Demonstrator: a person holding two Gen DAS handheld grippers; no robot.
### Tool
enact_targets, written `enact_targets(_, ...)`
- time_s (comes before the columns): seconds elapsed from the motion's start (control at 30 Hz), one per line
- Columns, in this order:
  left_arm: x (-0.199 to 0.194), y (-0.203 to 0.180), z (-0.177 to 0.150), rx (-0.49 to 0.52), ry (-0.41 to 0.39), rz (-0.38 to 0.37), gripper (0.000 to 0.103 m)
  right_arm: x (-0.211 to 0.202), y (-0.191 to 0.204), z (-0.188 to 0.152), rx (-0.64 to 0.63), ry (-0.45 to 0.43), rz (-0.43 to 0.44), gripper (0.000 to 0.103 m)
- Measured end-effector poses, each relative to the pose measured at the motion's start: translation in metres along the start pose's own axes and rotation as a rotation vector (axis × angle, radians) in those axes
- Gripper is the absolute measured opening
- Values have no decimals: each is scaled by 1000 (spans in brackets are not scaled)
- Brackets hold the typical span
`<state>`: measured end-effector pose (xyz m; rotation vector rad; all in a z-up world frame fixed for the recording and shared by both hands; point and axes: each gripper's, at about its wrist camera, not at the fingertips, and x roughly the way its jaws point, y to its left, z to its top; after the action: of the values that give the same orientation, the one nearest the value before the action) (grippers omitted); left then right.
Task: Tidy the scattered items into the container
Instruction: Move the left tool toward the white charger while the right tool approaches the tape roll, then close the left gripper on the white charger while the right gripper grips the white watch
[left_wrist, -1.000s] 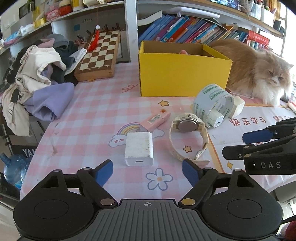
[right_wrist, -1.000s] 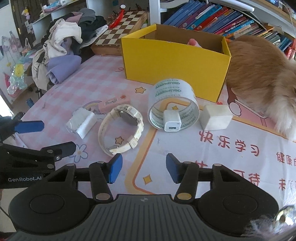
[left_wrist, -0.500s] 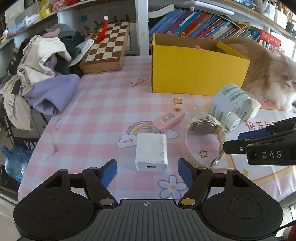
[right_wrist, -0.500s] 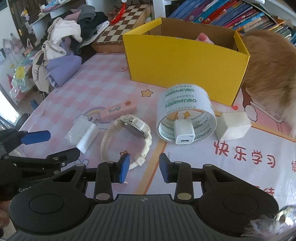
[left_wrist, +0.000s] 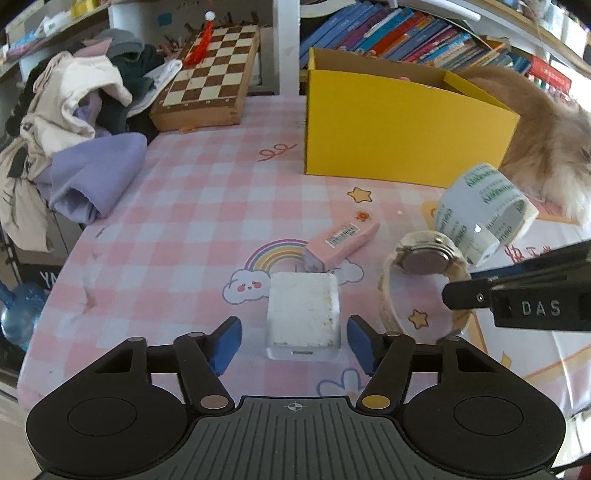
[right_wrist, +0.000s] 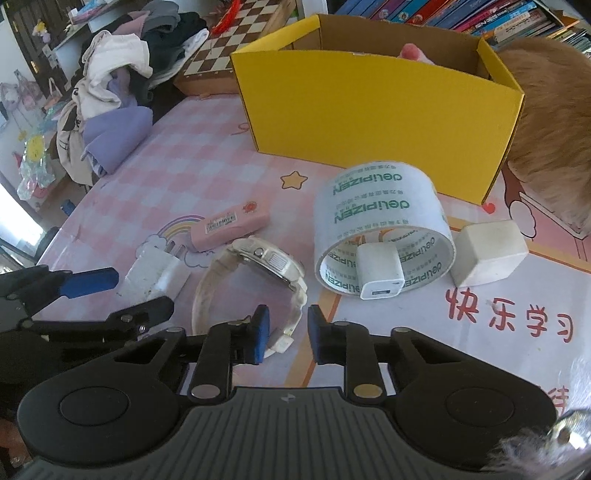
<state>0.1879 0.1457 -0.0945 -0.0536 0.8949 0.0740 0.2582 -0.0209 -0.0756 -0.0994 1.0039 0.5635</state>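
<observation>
A white charger (left_wrist: 303, 315), pink eraser (left_wrist: 341, 240), cream watch (right_wrist: 255, 284) and tape roll (right_wrist: 380, 229) lie near the open yellow box (right_wrist: 373, 107) at the far side.

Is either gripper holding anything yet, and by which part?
Nothing held yet. The left gripper is closing around the white charger; the right gripper is closing around the watch strap, pads not pressing.

The box (right_wrist: 373, 110) is showing matt yellow card outside and raw brown inside, while the tape (right_wrist: 380, 206) at its 6 o'clock is gleaming as glossy film. The charger (left_wrist: 303, 314) is looking like scuffed white plastic, the watch (right_wrist: 258, 273) like smooth plastic with a shiny metal bezel, lying on a sleek printed tablecloth (left_wrist: 192, 221).
</observation>
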Motion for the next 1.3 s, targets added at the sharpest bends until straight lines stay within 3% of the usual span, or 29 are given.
enact_targets(0.4, 10, -1, 4, 5, 13, -14, 50, 10, -5, 5, -2, 16, -16, 10)
enact_targets(0.53, 11, -4, 5, 20, 6, -10, 42, 12, -6, 5, -9, 20, -23, 9)
enact_targets(0.93, 8, -2, 5, 11, 12, -26, 41, 8, -9, 3, 2, 16, -13, 3)
enact_targets(1.3, -11, -6, 7, 21, -33, -46, 41, -10, -6, -3, -5, -4, 7, 3)
